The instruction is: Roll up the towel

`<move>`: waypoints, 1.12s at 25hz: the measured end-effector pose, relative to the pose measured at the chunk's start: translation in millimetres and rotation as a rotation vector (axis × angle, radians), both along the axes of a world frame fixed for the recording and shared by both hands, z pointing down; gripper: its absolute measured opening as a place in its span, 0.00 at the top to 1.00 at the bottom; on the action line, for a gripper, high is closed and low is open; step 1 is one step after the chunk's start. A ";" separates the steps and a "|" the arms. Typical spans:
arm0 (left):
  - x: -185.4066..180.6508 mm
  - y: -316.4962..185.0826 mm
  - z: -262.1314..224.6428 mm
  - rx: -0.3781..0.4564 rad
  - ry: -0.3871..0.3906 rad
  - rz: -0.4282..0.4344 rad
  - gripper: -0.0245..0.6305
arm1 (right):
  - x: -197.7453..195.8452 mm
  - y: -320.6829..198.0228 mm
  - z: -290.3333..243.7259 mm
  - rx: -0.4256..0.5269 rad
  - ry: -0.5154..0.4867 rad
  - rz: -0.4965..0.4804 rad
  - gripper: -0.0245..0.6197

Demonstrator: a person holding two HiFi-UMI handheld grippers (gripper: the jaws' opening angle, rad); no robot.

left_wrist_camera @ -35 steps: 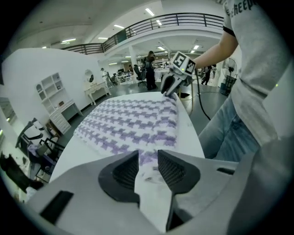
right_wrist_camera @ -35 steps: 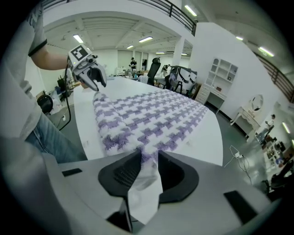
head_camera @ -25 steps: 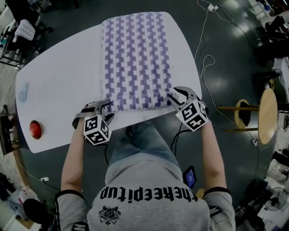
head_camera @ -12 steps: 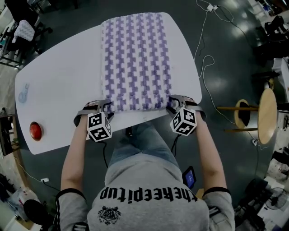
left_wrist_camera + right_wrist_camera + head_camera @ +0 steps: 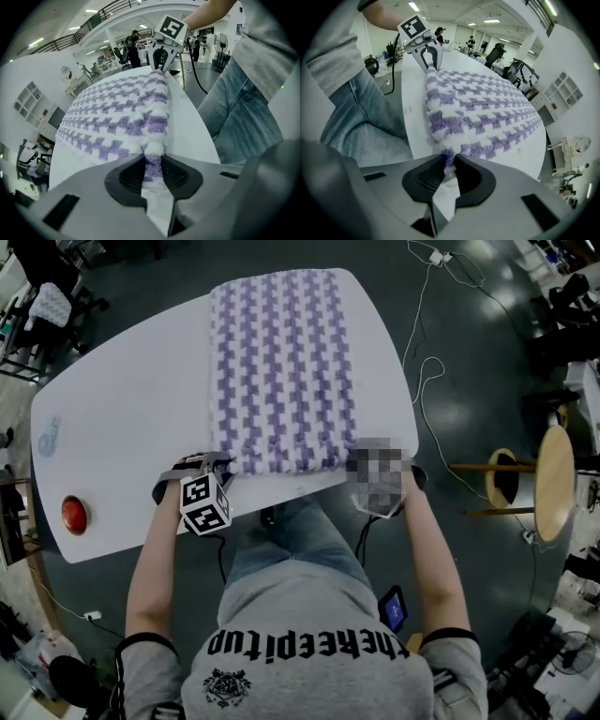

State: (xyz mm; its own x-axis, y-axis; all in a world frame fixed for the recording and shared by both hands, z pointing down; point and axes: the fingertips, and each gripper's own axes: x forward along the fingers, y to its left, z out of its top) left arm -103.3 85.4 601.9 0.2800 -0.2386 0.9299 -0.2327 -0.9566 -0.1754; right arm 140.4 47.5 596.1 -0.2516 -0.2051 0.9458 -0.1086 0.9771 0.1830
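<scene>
A purple-and-white checked towel (image 5: 281, 362) lies flat on the white table (image 5: 131, 418), its long side running away from me. My left gripper (image 5: 221, 463) is at the towel's near left corner. In the left gripper view its jaws (image 5: 152, 164) have just been closing and now pinch that corner of the towel (image 5: 117, 112). My right gripper (image 5: 360, 454), partly under a mosaic patch, is at the near right corner. Its jaws (image 5: 449, 166) have also just been closing and grip the towel (image 5: 478, 108) there. Each gripper view shows the other gripper (image 5: 161, 63) (image 5: 429, 61) at the far end of the near edge.
A red button (image 5: 73, 510) sits on the table near its left front edge, and a pale blue mark (image 5: 49, 432) lies further back. A wooden stool (image 5: 548, 479) stands to the right, with cables (image 5: 427, 381) on the floor. My legs are at the table's near edge.
The right gripper dropped and rolled onto the towel's near right corner. Both pairs of jaws went from wide open to closed on the corners. The left gripper kept its place.
</scene>
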 end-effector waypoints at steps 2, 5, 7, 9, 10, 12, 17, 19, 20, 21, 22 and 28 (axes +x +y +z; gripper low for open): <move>-0.9 -1.4 -2.5 -0.030 -0.001 0.000 0.83 | -0.3 -0.5 -3.4 -0.027 -0.006 0.004 0.87; -2.3 -8.2 -5.0 -0.089 0.003 0.007 0.84 | -1.4 -6.8 -7.5 -0.081 -0.013 0.002 0.87; -2.2 -4.0 -2.7 -0.130 0.007 0.018 0.84 | -1.3 -2.3 -5.5 -0.127 -0.016 -0.005 0.87; -0.9 9.8 -1.5 -0.174 0.014 0.029 0.84 | 0.2 12.0 -3.1 -0.180 -0.016 -0.005 0.87; -0.1 17.4 -1.9 -0.194 0.019 0.034 0.84 | 1.1 19.8 -2.8 -0.208 -0.017 0.001 0.87; 0.3 22.9 -4.4 -0.218 0.032 0.033 0.84 | 1.6 25.2 -4.4 -0.255 -0.027 0.029 0.87; -2.0 0.1 -15.2 -0.247 0.089 -0.008 0.83 | -1.2 -5.4 -19.2 -0.293 -0.070 0.104 0.84; -2.6 3.6 -17.5 -0.263 0.118 -0.033 0.82 | -0.6 -4.2 -21.9 -0.286 -0.086 0.126 0.83; -2.7 5.1 -17.3 -0.272 0.132 -0.045 0.82 | 0.1 -3.6 -21.6 -0.284 -0.095 0.138 0.82; -3.0 4.5 -16.2 -0.281 0.145 -0.056 0.82 | 0.5 -5.5 -21.1 -0.284 -0.106 0.151 0.82; -3.4 1.0 -14.6 -0.291 0.158 -0.067 0.81 | 0.4 -10.7 -20.8 -0.284 -0.119 0.166 0.81; -7.0 -39.0 -18.3 -0.321 0.239 -0.157 0.80 | -2.5 -57.9 -27.7 -0.249 -0.179 0.215 0.81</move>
State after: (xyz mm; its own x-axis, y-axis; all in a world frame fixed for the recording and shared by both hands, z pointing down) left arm -110.4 46.4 583.6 0.4797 -0.0047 0.8774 -0.3775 -0.9038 0.2016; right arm 137.9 -10.5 568.4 -0.3940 -0.0404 0.9182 -0.3246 0.9408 -0.0979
